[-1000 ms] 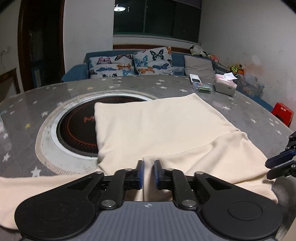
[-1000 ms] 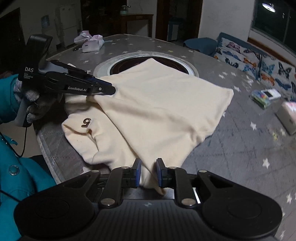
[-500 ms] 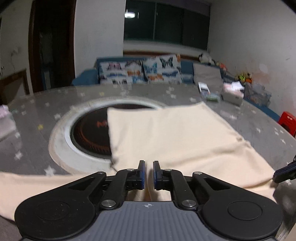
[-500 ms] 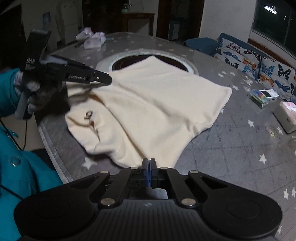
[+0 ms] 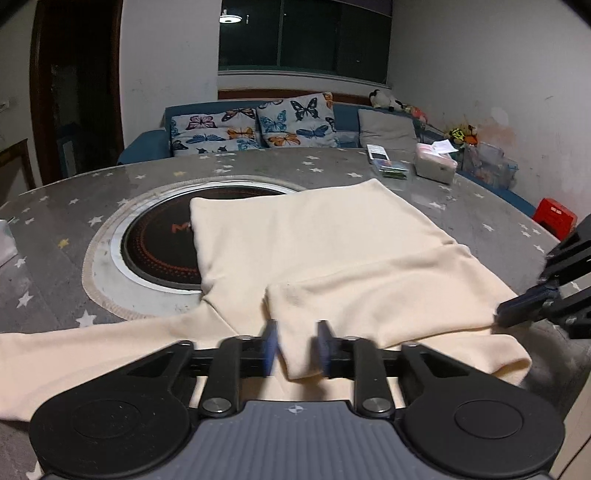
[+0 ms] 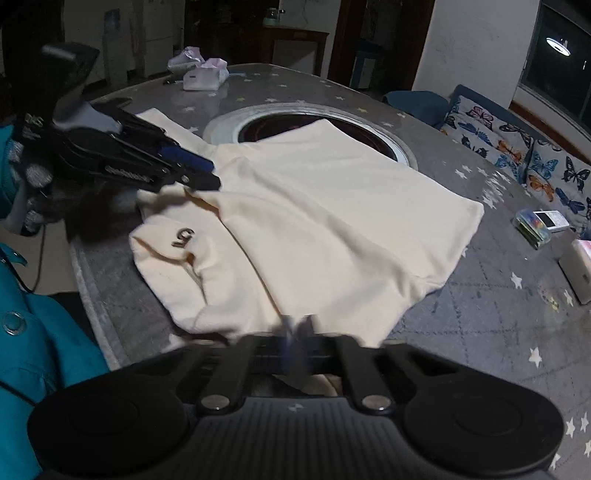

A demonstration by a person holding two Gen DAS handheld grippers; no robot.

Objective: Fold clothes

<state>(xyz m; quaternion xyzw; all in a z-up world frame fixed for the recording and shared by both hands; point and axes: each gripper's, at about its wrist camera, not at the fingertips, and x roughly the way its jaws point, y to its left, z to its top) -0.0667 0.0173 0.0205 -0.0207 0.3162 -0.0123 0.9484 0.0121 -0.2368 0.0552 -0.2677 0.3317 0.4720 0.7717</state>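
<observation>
straddling a fold of the cream garment (image 5: 332,258), left gripper (image 5: 297,349) fingers apart; right gripper (image 6: 297,326) fingers pinched on its edge

Place: a home living and dining room at night.
Seating: a blue sofa (image 5: 147,144) with butterfly-print cushions (image 5: 295,122) along the wall.
Window: dark window (image 5: 303,35) reflecting a ceiling lamp (image 5: 229,19).
Table: a large round table (image 5: 332,173) with a star-patterned cover and a built-in hotpot burner (image 5: 159,251).
Odds and ends: a tissue box (image 5: 434,168), plush toys (image 5: 384,99), a red stool (image 5: 556,218), a fridge (image 6: 155,33) in the next room.
</observation>
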